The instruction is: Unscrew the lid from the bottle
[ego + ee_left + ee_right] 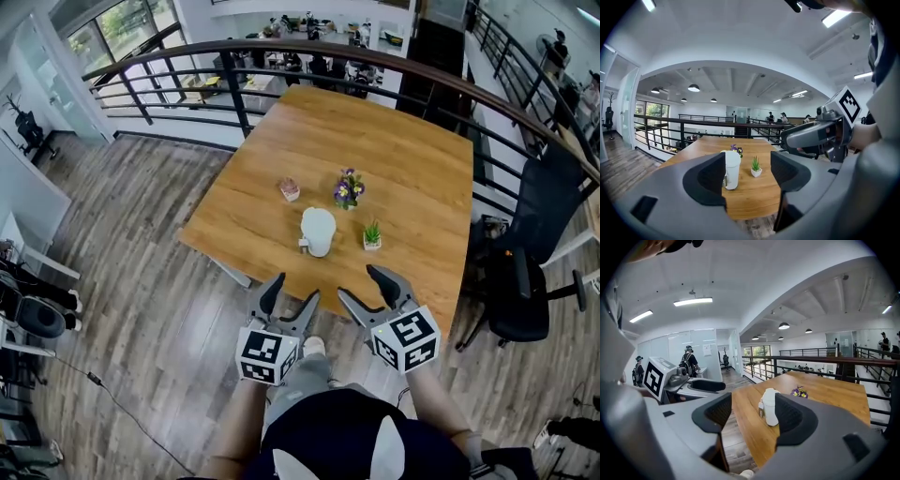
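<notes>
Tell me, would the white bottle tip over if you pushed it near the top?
Probably, yes: the white bottle stands tall and narrow on the smooth table, so a high push could topple it. Its plain sides look smooth, maybe slippery.

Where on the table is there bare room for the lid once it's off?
The table is bare across its far half beyond the purple flowers, along the right past the green plant, and at the near-left corner beside the white bottle. Crowded: the middle, where those and the small pink object cluster.
</notes>
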Motion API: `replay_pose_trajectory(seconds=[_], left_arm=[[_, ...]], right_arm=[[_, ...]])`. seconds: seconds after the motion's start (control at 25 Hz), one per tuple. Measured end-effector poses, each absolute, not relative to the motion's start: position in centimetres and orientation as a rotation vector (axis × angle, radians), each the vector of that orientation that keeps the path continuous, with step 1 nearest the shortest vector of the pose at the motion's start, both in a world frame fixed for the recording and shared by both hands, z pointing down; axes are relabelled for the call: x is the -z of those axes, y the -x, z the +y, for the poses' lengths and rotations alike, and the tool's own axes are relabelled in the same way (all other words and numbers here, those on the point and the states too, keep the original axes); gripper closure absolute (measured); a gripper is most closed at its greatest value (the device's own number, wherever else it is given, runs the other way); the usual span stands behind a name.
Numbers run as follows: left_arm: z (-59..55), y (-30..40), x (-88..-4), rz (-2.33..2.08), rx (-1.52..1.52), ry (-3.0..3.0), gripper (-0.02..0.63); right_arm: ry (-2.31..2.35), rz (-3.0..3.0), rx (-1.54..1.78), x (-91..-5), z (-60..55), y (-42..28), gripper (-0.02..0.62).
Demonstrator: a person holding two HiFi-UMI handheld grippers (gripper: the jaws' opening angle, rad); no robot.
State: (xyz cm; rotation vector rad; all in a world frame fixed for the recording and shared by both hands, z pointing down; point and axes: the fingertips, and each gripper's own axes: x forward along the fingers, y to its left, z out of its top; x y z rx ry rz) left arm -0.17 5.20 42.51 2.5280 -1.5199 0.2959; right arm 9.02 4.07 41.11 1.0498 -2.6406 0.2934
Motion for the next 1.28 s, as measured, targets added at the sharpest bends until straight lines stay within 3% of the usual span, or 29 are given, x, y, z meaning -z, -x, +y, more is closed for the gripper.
replay_pose_trajectory(seconds=[0.24, 0.52, 0.84, 1.0, 1.28], left_arm=[[1.7, 1.2, -45.3, -1.476, -0.424, -2.503, 0.311], [-2.8, 2.5, -49.2, -1.448, -0.523, -2.484, 0.293], [-7.0, 2.1, -53.0, -1.332, -0.609, -2.516, 0.282], [-8.6, 1.7, -54.6, -1.282, -0.696, -2.556, 0.281], [-10.6, 0.1, -57.2, -1.171, -0.792, -2.609, 0.276]], right_arm=[[-1.029, -2.59, -0.359, -42.3, 0.1, -8.1, 0.299], [-1.011, -2.507, -0.468, -45.2, -4.2, -6.7, 0.23], [-1.0, -2.43, -0.46, -47.0, -9.1, -4.9, 0.223], [-1.018, -2.349, -0.482, -48.6, -10.8, -4.1, 0.147], [-1.029, -2.266, -0.544, -50.9, -13.3, -2.4, 0.138]])
